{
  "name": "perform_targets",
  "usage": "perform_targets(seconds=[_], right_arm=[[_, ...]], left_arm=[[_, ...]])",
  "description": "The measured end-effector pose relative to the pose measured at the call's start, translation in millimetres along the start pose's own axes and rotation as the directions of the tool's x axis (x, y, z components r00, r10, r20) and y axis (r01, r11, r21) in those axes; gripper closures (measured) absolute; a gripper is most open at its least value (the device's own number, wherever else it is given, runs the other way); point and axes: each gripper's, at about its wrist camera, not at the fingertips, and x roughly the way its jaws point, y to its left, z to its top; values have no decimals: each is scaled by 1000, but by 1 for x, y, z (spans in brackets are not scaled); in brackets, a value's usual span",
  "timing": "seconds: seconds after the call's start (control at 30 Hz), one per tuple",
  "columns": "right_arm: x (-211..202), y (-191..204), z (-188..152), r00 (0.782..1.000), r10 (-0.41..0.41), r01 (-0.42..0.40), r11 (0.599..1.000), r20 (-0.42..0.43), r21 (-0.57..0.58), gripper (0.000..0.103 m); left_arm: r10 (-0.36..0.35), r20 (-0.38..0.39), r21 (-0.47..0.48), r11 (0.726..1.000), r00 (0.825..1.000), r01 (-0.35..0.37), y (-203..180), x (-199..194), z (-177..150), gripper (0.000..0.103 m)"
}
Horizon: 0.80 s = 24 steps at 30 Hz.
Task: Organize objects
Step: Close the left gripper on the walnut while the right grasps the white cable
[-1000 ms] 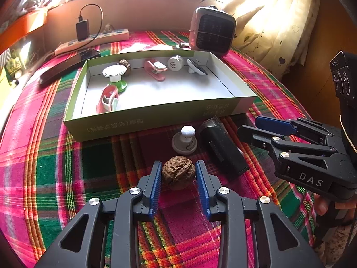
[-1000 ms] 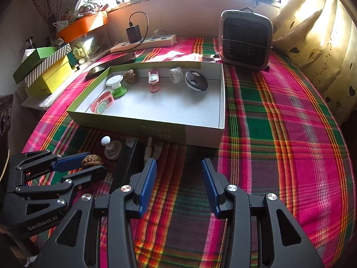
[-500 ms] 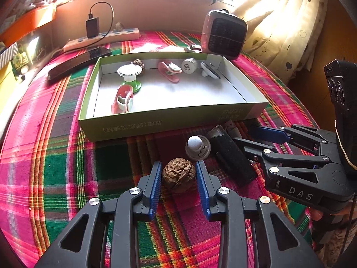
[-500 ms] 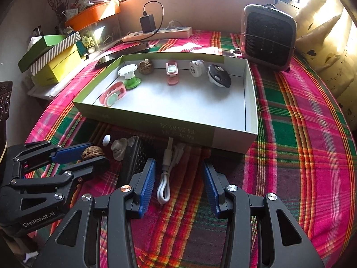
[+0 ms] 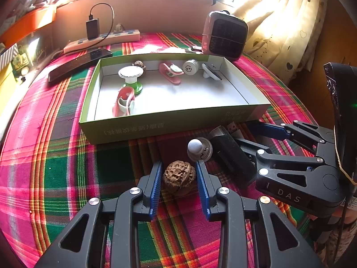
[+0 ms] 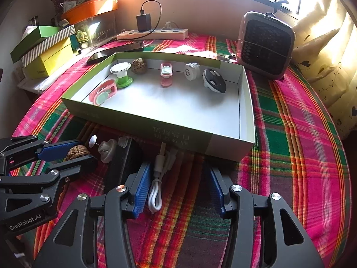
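Observation:
A brown walnut (image 5: pixel 179 177) rests on the plaid cloth between the blue pads of my left gripper (image 5: pixel 178 167), which is shut on it. Just beyond stand a grey base with a white ball knob (image 5: pixel 199 149) and a black oblong device (image 5: pixel 232 156). My right gripper (image 6: pixel 178 172) hovers low over the cloth, its jaws opening. A coiled white USB cable (image 6: pixel 156 178) lies between them beside the left finger, and the pads do not press on it. The green-walled box (image 5: pixel 178 125) holds a second walnut (image 6: pixel 138 65), a green stand (image 6: pixel 121 76), pink clips and round gadgets.
A small heater (image 6: pixel 265 44) stands behind the box at the right. A power strip with a charger (image 6: pixel 154 34) and a dark phone (image 5: pixel 78 64) lie along the back. Stacked boxes (image 6: pixel 44 51) sit at the left edge, and a curtain hangs at the right.
The right gripper's view has drawn back, bringing the white cable between its jaws, and the jaws now stand wider. The left gripper keeps the walnut between its pads.

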Motion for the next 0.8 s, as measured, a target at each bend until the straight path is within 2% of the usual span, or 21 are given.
perform_targets(seconds=[0.3, 0.37, 0.5, 0.6, 0.8], right_arm=[[-1, -3, -1, 1000, 2, -2, 1000, 4, 9, 56], [-2, -5, -2, 1000, -2, 2, 1000, 7, 16, 63], [-3, -6, -3, 1000, 4, -4, 1000, 10, 18, 70], [-3, -3, -2, 1000, 12, -12, 1000, 12, 7, 82], [-4, -3, -3, 1000, 17, -17, 1000, 13, 12, 85]], left_arm=[[2, 1, -1, 1000, 1000, -2, 0, 0, 0, 75], [4, 1, -2, 1000, 1000, -4, 0, 0, 0, 76], [1, 3, -7, 1000, 1000, -1, 1, -1, 0, 76], [0, 2, -8, 1000, 1000, 0, 1, -1, 0, 76], [1, 3, -6, 1000, 1000, -1, 1, -1, 0, 76]])
